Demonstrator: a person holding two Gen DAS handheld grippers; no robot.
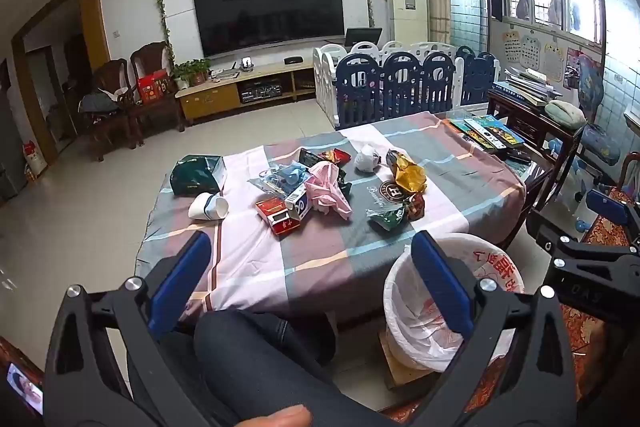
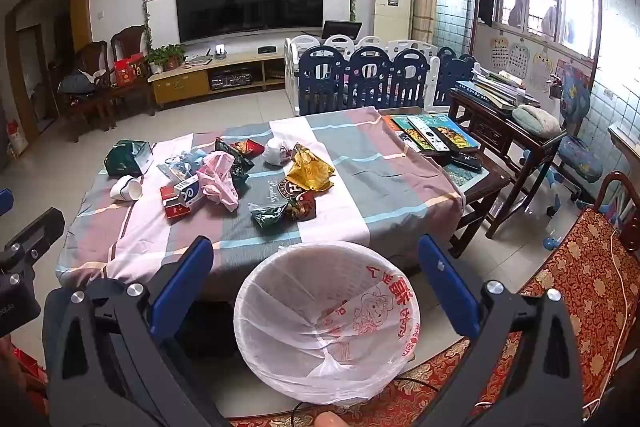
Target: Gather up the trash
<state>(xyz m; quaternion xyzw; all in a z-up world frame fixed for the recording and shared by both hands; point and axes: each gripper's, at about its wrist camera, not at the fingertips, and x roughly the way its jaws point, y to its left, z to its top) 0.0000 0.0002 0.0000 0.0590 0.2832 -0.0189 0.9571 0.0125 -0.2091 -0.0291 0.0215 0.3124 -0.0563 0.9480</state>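
Here, both grippers hang short of the table with nothing between their blue pads. The left gripper [image 1: 312,279] stands wide above a dark-trousered knee [image 1: 256,355]; the right gripper [image 2: 316,283] stands just as wide, with the waste basket [image 2: 256,331] framed between its fingers. That basket, lined with a white printed bag, sits on the floor at the near edge of the table [image 2: 360,183], at six o'clock from the litter. The trash lies on the checked tablecloth: a tipped paper cup [image 1: 208,207] at nine o'clock of the heap, a red cigarette box [image 1: 278,217] and a white-and-blue carton [image 1: 300,205] touching it, a crumpled pink bag [image 1: 328,187] in the middle, a gold foil wrapper [image 1: 406,173] at three o'clock, a green snack packet [image 1: 386,217] at five o'clock, a white wad [image 1: 366,159] at one o'clock, and a dark green bag [image 1: 196,175] at ten o'clock.
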